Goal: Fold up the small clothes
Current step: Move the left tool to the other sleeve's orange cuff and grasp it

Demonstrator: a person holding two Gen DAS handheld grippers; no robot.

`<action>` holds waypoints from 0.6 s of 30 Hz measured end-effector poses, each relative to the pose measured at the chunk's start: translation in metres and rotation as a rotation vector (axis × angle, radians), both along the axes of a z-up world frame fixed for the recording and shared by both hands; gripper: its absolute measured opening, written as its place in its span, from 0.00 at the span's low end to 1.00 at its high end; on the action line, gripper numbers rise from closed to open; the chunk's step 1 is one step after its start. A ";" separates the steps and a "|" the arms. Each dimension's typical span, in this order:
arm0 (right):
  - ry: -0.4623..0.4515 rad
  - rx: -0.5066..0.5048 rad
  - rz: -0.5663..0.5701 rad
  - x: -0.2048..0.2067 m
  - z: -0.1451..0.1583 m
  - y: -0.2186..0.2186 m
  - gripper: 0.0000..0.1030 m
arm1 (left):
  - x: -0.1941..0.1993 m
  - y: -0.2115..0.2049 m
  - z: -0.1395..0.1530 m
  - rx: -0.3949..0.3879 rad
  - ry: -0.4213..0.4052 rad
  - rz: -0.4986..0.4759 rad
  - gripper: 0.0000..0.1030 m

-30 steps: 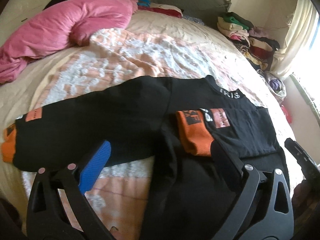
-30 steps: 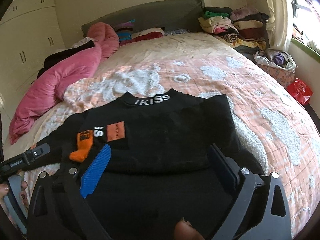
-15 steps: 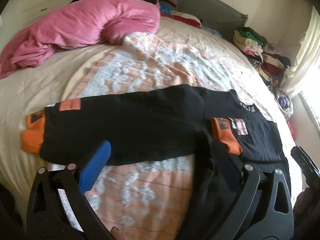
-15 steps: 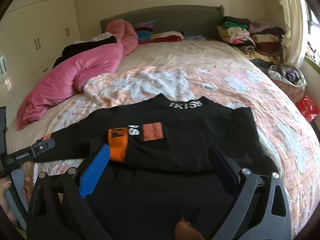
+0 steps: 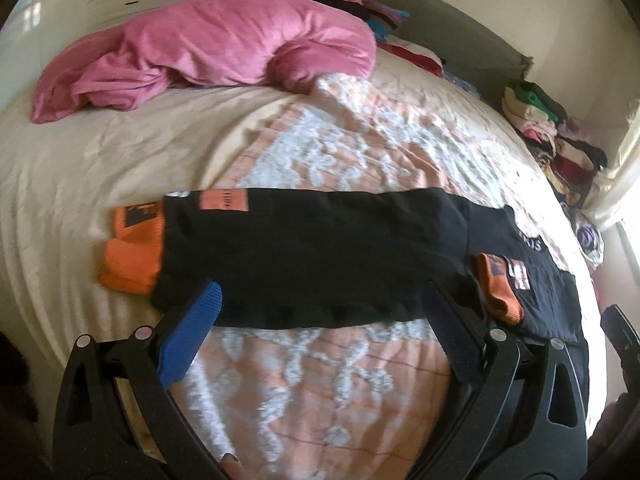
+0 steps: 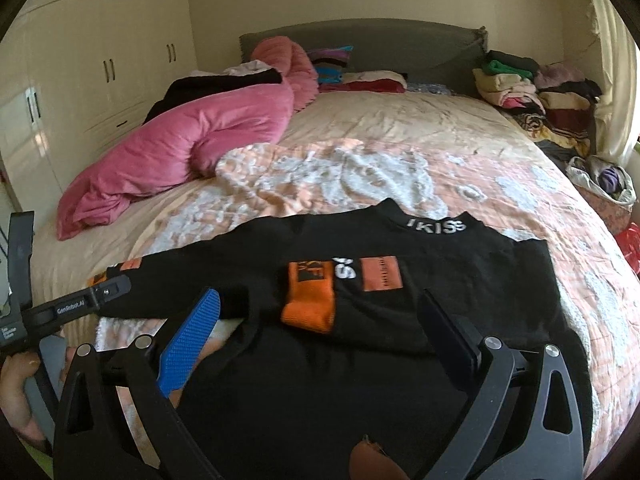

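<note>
Black knit is filling the left wrist view: the sweater (image 5: 320,256) is lying flat on the quilted bedspread (image 5: 320,380), its outstretched sleeve (image 5: 304,248) running crosswise just ahead of the left claw (image 5: 320,308), whose fingers are standing wide apart and holding nothing; the blue pad (image 5: 188,340) is hovering at the sleeve's near edge, the orange cuff (image 5: 132,256) is sitting ahead and to the left of it, and the second cuff (image 5: 500,288), already folded onto the chest, is lying ahead and to the right; a pink duvet (image 5: 208,48) is bunched far ahead; judging by this, one sleeve is folded in and the other is waiting, so the next move is calling for the left claw to close on the cloth near the orange cuff and carry it across the body without dragging the torso. Turning to the right wrist view, the right claw (image 6: 320,312) is also gaping open and empty, hanging over the lower body of the sweater, which is spreading directly beneath and ahead of it; the folded cuff with its orange patch is lying just ahead between the fingers, the lettered collar (image 6: 436,226) is resting further ahead, and the left claw is showing to the far left beside the sleeve; the fabric is looking thick, soft and fairly smooth, likely to slide on the quilt.
</note>
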State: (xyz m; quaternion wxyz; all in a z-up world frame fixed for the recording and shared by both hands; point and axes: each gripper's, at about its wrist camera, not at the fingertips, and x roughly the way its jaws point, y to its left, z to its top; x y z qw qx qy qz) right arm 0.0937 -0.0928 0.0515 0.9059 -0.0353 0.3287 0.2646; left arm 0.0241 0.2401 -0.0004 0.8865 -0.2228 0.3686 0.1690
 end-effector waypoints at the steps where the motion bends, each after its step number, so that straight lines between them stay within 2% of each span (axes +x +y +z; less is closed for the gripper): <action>1: 0.005 0.003 0.007 -0.001 0.000 0.002 0.95 | -0.002 0.003 0.000 -0.001 -0.001 0.007 0.91; 8: -0.002 -0.005 0.079 -0.014 0.003 0.028 0.95 | -0.016 0.029 -0.007 -0.041 0.007 0.080 0.91; 14: 0.037 0.015 0.144 -0.022 0.001 0.046 0.95 | -0.028 0.050 -0.013 -0.068 0.013 0.134 0.91; 18: 0.041 0.002 0.167 -0.028 -0.003 0.056 0.95 | -0.035 0.066 -0.020 -0.120 0.011 0.163 0.91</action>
